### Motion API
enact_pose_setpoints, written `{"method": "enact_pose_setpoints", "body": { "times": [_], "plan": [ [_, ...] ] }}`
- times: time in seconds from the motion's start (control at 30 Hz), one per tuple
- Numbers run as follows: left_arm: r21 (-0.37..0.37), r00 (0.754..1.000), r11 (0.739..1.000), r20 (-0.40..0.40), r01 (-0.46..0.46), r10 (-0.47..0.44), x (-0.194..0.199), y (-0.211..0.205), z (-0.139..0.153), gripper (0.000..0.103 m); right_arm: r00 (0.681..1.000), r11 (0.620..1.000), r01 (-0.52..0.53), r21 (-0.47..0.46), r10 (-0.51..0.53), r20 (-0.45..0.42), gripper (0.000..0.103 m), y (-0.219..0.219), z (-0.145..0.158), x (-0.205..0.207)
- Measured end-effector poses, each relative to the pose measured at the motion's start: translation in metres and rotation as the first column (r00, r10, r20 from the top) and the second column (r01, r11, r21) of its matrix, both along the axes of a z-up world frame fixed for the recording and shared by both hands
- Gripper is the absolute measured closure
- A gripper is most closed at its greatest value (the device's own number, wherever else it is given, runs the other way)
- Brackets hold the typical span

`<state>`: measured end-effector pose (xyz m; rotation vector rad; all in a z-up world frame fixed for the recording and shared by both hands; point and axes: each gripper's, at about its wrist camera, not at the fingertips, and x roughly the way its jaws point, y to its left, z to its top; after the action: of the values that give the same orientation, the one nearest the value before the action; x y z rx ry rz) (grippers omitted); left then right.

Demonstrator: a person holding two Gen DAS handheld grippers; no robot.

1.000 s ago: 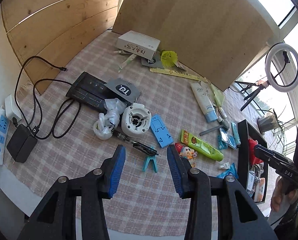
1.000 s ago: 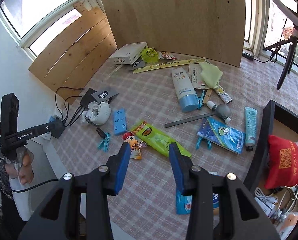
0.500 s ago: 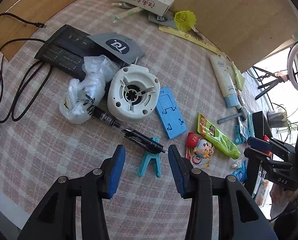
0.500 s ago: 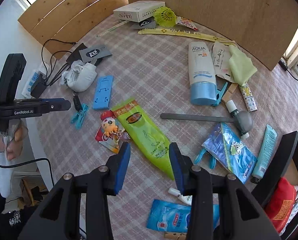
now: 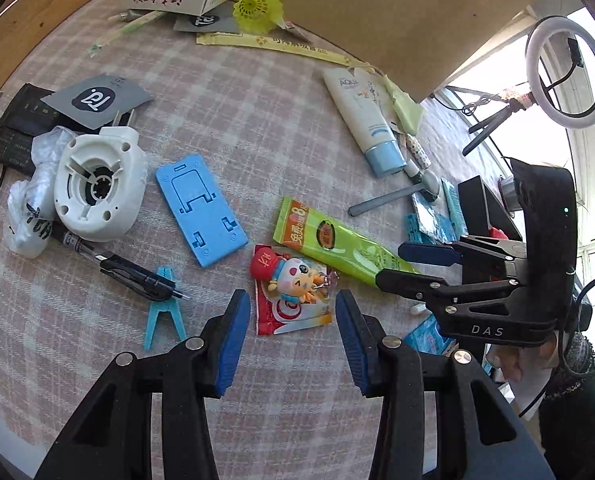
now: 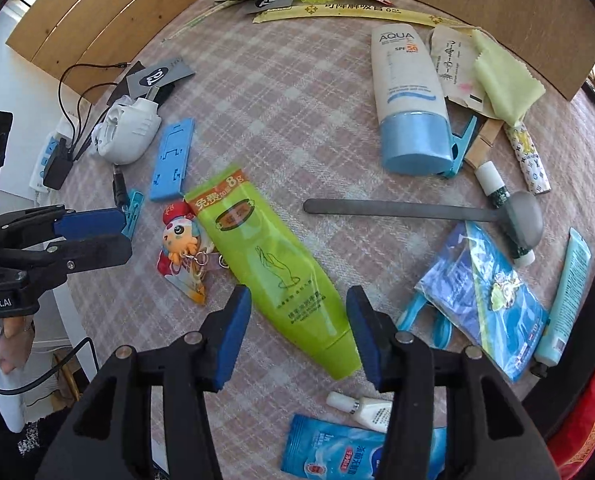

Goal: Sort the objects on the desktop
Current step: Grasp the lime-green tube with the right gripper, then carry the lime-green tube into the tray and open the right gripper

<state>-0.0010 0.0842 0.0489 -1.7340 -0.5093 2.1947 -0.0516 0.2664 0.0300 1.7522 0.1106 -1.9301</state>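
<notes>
My left gripper (image 5: 293, 336) is open and empty, just above a red packet with a cartoon keychain doll (image 5: 293, 280) on the checked cloth. The doll also shows in the right wrist view (image 6: 181, 240). My right gripper (image 6: 299, 332) is open and empty, with its fingers on either side of the lower end of a green tube (image 6: 273, 264). The green tube lies to the right of the doll in the left wrist view (image 5: 337, 244). The right gripper shows there at the right (image 5: 425, 268). The left gripper shows at the left of the right wrist view (image 6: 97, 232).
A blue phone stand (image 5: 199, 208), white fan housing (image 5: 97, 188), black pen (image 5: 133, 272) and teal clip (image 5: 163, 316) lie left. A sunscreen tube (image 6: 409, 96), nail file (image 6: 397, 210), blue packets (image 6: 481, 300) and a black storage box (image 5: 481, 204) are to the right.
Both grippers have come down and forward toward the cloth. The left has shifted right from the teal clip to the doll packet. The right now straddles the green tube.
</notes>
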Motion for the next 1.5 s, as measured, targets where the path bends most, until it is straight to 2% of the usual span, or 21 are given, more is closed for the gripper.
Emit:
{"method": "enact_pose_setpoints", "body": {
  "times": [0.1, 0.17, 0.23, 0.27, 0.37, 0.43, 0.5, 0.6, 0.63, 0.73, 0.8, 0.93, 1.03, 1.13, 1.23, 1.3, 1.37, 1.5],
  "plan": [
    [0.028, 0.996, 0.996, 0.001, 0.09, -0.09, 0.003, 0.028, -0.001, 0.061, 0.991, 0.991, 0.102, -0.088, -0.094, 0.094, 0.053, 0.013, -0.009, -0.008],
    [0.02, 0.993, 0.993, 0.01, 0.114, -0.114, 0.003, 0.045, -0.007, 0.061, 0.978, 0.98, 0.161, -0.12, -0.141, 0.154, 0.056, 0.021, -0.014, -0.008],
    [0.038, 0.992, 0.991, 0.02, 0.127, -0.127, 0.001, 0.055, -0.013, 0.061, 0.969, 0.975, 0.174, -0.137, -0.145, 0.202, 0.074, 0.021, -0.018, -0.002],
    [0.046, 0.991, 0.991, 0.027, 0.128, -0.13, 0.0, 0.059, -0.017, 0.061, 0.968, 0.975, 0.175, -0.14, -0.144, 0.205, 0.075, 0.021, -0.018, 0.0],
    [0.017, 0.988, 0.988, 0.03, 0.151, -0.152, -0.002, 0.074, -0.022, 0.063, 0.976, 0.979, 0.167, -0.113, -0.148, 0.161, 0.075, 0.016, -0.015, -0.003],
    [-0.028, 0.989, 0.989, 0.018, 0.147, -0.146, -0.006, 0.08, -0.024, 0.063, 0.975, 0.978, 0.161, -0.135, -0.136, 0.178, 0.075, 0.009, -0.016, -0.009],
    [-0.029, 0.991, 0.99, 0.026, 0.136, -0.135, -0.01, 0.079, -0.027, 0.063, 0.976, 0.979, 0.146, -0.145, -0.119, 0.184, 0.074, 0.005, -0.016, -0.012],
    [0.0, 0.994, 0.994, 0.018, 0.111, -0.111, -0.013, 0.073, -0.031, 0.063, 0.98, 0.981, 0.138, -0.135, -0.116, 0.162, 0.073, -0.002, -0.015, -0.014],
    [0.018, 0.994, 0.994, 0.01, 0.107, -0.107, -0.012, 0.07, -0.031, 0.066, 0.978, 0.977, 0.153, -0.146, -0.129, 0.163, 0.073, 0.0, -0.015, -0.013],
    [0.098, 0.996, 0.991, 0.0, 0.091, -0.091, -0.009, 0.063, -0.03, 0.078, 0.965, 0.949, 0.224, -0.222, -0.185, 0.184, 0.074, 0.014, -0.015, -0.009],
    [0.147, 0.994, 0.983, 0.004, 0.107, -0.109, -0.008, 0.066, -0.029, 0.08, 0.965, 0.932, 0.23, -0.28, -0.181, 0.188, 0.074, 0.016, -0.009, 0.0],
    [0.084, 0.984, 0.98, -0.024, 0.179, -0.177, -0.005, 0.094, -0.023, 0.08, 0.981, 0.972, 0.19, -0.141, -0.18, 0.079, 0.074, 0.012, -0.001, 0.012],
    [0.089, 0.987, 0.983, -0.012, 0.161, -0.161, -0.006, 0.095, -0.027, 0.075, 0.978, 0.975, 0.194, -0.108, -0.184, 0.096, 0.073, 0.02, -0.006, 0.006],
    [0.1, 0.99, 0.985, 0.009, 0.142, -0.143, -0.008, 0.088, -0.034, 0.072, 0.99, 0.989, 0.139, -0.052, -0.137, 0.042, 0.072, 0.013, -0.011, 0.004],
    [0.128, 0.991, 0.983, 0.011, 0.132, -0.134, -0.01, 0.085, -0.04, 0.075, 0.989, 0.988, 0.141, -0.056, -0.138, 0.044, 0.074, 0.009, -0.013, 0.003],
    [0.135, 0.991, 0.982, 0.012, 0.13, -0.133, -0.01, 0.086, -0.04, 0.074, 0.983, 0.98, 0.176, -0.096, -0.17, 0.074, 0.082, 0.012, -0.016, 0.003],
    [0.121, 0.989, 0.982, 0.009, 0.143, -0.145, -0.007, 0.089, -0.038, 0.074, 0.978, 0.973, 0.205, -0.105, -0.199, 0.067, 0.082, 0.015, -0.017, 0.007],
    [0.141, 0.982, 0.973, 0.014, 0.183, -0.186, 0.0, 0.095, -0.031, 0.074, 0.95, 0.937, 0.311, -0.159, -0.301, 0.081, 0.082, 0.032, -0.008, 0.023]
  ]
}}
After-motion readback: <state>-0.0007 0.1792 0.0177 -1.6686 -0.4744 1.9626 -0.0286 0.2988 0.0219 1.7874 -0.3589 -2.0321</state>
